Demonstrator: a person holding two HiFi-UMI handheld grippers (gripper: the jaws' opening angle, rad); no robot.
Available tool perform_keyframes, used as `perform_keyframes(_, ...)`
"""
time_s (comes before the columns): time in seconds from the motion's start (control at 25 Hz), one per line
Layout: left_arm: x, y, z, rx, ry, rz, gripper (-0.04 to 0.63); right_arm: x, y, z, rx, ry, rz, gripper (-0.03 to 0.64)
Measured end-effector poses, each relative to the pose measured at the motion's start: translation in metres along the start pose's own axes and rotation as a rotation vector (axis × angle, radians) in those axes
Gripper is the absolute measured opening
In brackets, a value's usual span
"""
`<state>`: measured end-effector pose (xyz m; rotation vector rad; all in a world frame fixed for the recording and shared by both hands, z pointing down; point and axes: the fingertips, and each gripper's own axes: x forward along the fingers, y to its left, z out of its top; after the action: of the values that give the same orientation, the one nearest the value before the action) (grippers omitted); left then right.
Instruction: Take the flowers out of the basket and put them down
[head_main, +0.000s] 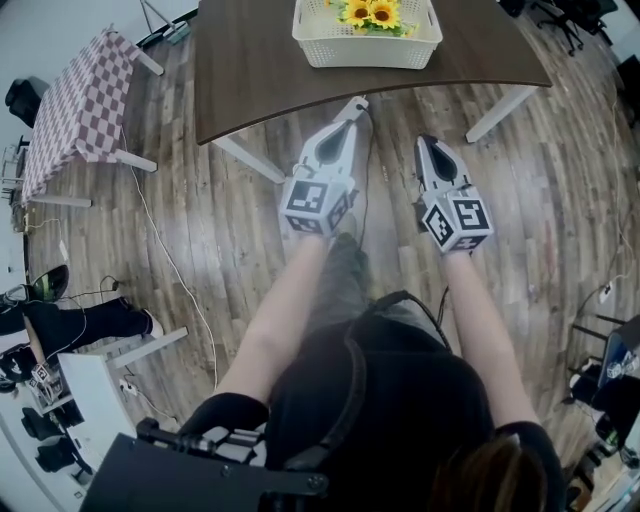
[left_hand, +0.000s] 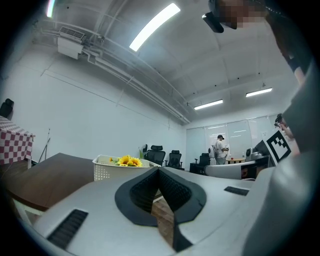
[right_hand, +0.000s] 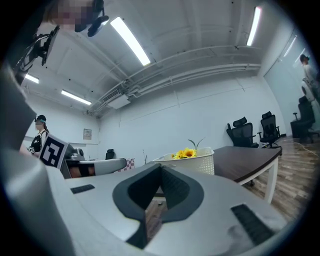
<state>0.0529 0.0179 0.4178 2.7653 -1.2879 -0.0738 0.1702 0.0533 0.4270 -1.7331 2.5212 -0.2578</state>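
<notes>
Both grippers empty and short of the basket, the left nearer.

The flowers lie in the basket, which sits on the table straight ahead, its long side running across the head view. The left gripper points level with its tip at the table's near edge, almost in line with the basket; the right gripper is over the floor, farther back and off to the basket's right. Both have their jaws closed together with nothing between them. Bare tabletop lies between tips and basket, so I judge the reach unblocked. A checked table stands well off left.
</notes>
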Motion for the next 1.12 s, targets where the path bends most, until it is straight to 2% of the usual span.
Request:
perform_keyframes(0.36, 0.062, 0.031, 0.009, 0.009, -0.001, -0.062, 0.0, 0.065, -0.022, 0.014, -0.009, 0.001, -0.019, 0.003)
perform_keyframes(0.84, 0.114, 0.081, 0.004, -0.018, 0.043, -0.109, 0.0, 0.135, -0.042, 0.015, 0.001, 0.015, -0.065, 0.003)
perform_keyframes(1.12, 0.147, 0.104, 0.007, -0.028, 0.036, -0.155, 0.0, 0.174, -0.051, 0.021, -0.006, 0.01, -0.091, 0.003)
